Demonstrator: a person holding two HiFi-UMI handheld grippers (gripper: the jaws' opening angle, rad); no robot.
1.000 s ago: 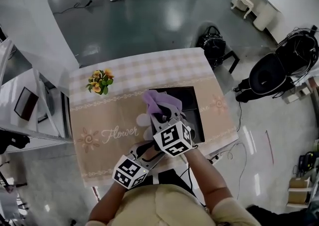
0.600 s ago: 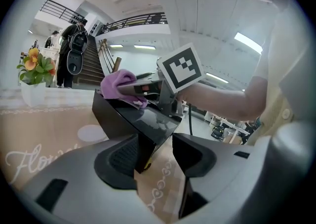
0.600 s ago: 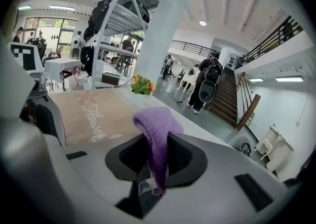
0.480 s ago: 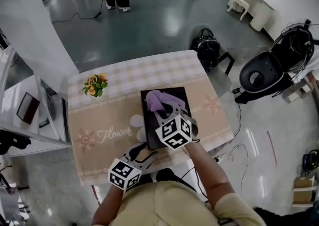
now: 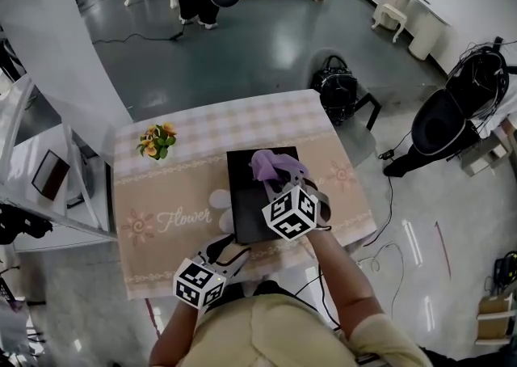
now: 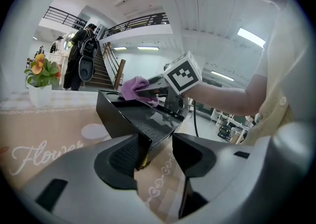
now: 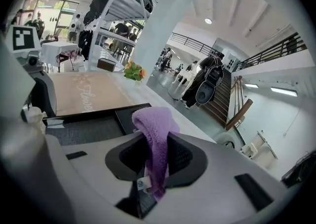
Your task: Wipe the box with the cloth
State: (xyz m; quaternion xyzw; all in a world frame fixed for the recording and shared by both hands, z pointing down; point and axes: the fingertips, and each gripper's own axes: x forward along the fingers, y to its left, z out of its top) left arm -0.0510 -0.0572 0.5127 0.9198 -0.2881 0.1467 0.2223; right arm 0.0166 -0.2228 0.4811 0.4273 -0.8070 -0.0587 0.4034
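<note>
On the box's (image 5: 252,210) dark lid, toward its far end, the cloth (image 5: 273,166) now sits right of centre. A second ago it was over the far left corner, so I've swept one pass across that end. The box itself looks to have turned a little on the surface (image 5: 161,254) during that stroke, its long side now running more squarely away from me.

Right gripper (image 5: 277,183) is clamped on the cloth. In its own view the purple fold stands pinched between the pads with the tag hanging below, and the loose end drapes forward onto the lid.

Left gripper (image 5: 229,247) is down at the near left corner of the box, about where it was. Its jaws are a narrow way apart, with the corner poking in against the left pad and a gap of bare surface beside the right one. I'd call that bracing, not gripping.

For the task, I reckon the far strip is covered and most of the lid nearer me hasn't been wiped yet. Since the box shifted, I'd want that left brace firmer before pulling the cloth back toward me.
</note>
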